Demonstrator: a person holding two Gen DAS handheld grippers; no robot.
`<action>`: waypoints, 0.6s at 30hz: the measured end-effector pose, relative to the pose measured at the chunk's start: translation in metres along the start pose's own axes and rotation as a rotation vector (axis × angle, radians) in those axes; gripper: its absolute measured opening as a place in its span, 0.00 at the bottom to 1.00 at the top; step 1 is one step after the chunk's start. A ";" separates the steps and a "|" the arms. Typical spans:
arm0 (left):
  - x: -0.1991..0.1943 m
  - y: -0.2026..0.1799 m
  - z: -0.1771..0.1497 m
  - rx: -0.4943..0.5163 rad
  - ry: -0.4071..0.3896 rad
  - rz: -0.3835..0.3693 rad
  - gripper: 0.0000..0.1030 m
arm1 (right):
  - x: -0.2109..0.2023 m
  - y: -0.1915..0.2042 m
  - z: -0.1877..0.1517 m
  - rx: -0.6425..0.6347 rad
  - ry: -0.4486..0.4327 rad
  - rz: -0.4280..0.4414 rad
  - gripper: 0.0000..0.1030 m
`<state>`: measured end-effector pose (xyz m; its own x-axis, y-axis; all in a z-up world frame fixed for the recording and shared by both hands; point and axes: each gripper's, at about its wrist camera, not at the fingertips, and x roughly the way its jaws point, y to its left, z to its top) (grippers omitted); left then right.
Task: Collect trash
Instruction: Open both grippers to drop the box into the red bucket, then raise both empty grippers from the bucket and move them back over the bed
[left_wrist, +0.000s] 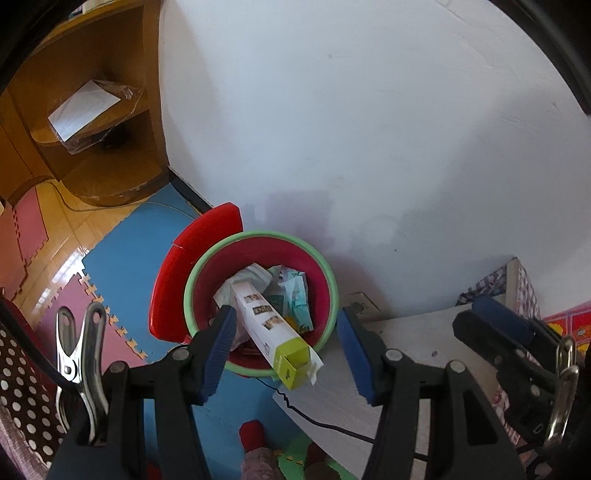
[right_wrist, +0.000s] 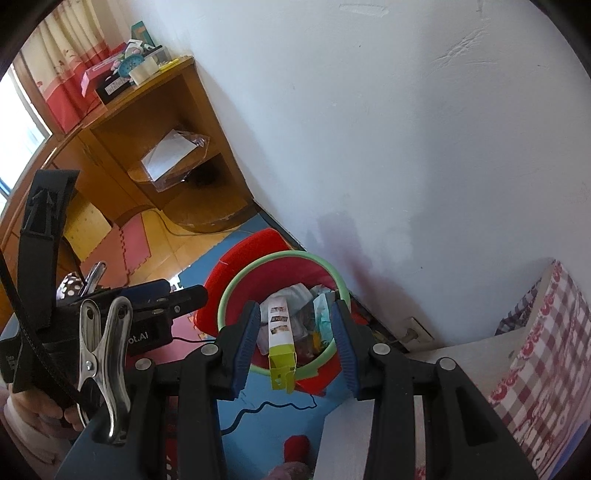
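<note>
A long white box (left_wrist: 266, 325) with a yellow-green end is seen leaning in a red bin (left_wrist: 258, 295) with a green rim, which stands on the blue floor mat (left_wrist: 133, 251) close to the white wall (left_wrist: 351, 129). The box is judged to be thin card, so it is likely light and a bit stiff, but it can be squashed if it is squeezed hard. Its yellow-green end sticks out over the near rim of the bin, and a small flap hangs loose there. The best place to take hold is thought to be the long flat sides just behind that end, not the flap. Soft crumpled paper (left_wrist: 251, 277) and a pale blue-green packet (left_wrist: 295, 299) are packed in the bin under and beside the box; these are judged soft and light too. The left tongs (left_wrist: 286, 350) are held half open above the bin, and nothing is gripped; the box is seen between the two blue pads but lower down, not touched. The right tongs (right_wrist: 293, 349) are also part open and hold nothing; in the right wrist view the box again lies between the pads, below them, with its yellow-green end nearest. The two tongs are held close together, just beside each other.
</note>
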<state>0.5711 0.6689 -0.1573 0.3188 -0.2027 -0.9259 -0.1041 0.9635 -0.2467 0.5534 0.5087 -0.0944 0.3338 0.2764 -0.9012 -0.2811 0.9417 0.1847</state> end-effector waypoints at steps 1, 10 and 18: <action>-0.002 -0.003 -0.002 0.003 -0.001 0.000 0.57 | -0.003 0.000 -0.002 0.002 -0.003 0.003 0.41; -0.032 -0.014 -0.019 0.025 -0.020 -0.006 0.57 | -0.033 0.014 -0.018 0.016 -0.037 0.036 0.41; -0.063 -0.018 -0.032 0.031 -0.054 -0.001 0.57 | -0.061 0.036 -0.033 0.020 -0.069 0.083 0.41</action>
<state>0.5229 0.6585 -0.1038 0.3693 -0.1950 -0.9086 -0.0747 0.9683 -0.2382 0.4931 0.5188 -0.0456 0.3718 0.3655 -0.8533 -0.2929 0.9185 0.2658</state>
